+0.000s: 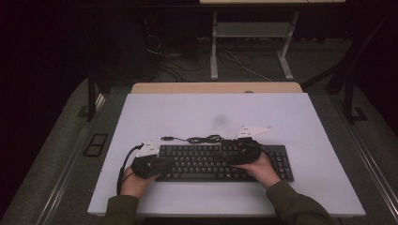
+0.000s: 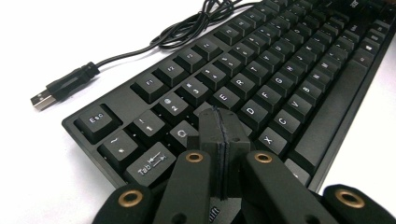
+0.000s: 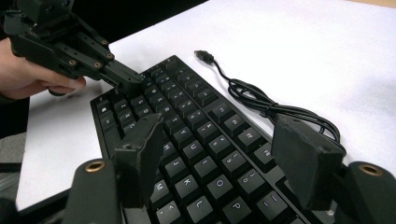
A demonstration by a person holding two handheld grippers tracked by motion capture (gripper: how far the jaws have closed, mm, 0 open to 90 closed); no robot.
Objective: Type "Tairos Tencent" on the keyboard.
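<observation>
A black keyboard [image 1: 211,161] lies on the white mat near the front, and its cable [image 1: 206,138] is coiled behind it, ending in a USB plug [image 1: 166,138]. My left gripper [image 2: 220,119] is shut, its tips pressed together over the keys near Q and W with nothing between them. The right gripper view shows that same left gripper [image 3: 128,79] touching the keyboard's [image 3: 196,140] left end. My right gripper [image 3: 219,123] hangs open over the right half of the letter keys, its fingers [image 3: 140,149] wide apart and empty. Seen from the high view, the left gripper [image 1: 166,161] and right gripper [image 1: 233,157] face each other.
The white mat [image 1: 187,112] covers a wooden table [image 1: 216,87]. The USB plug [image 2: 44,99] rests on the mat beyond the Esc corner. Another desk's legs [image 1: 248,42] and floor cables stand in the dark behind the table.
</observation>
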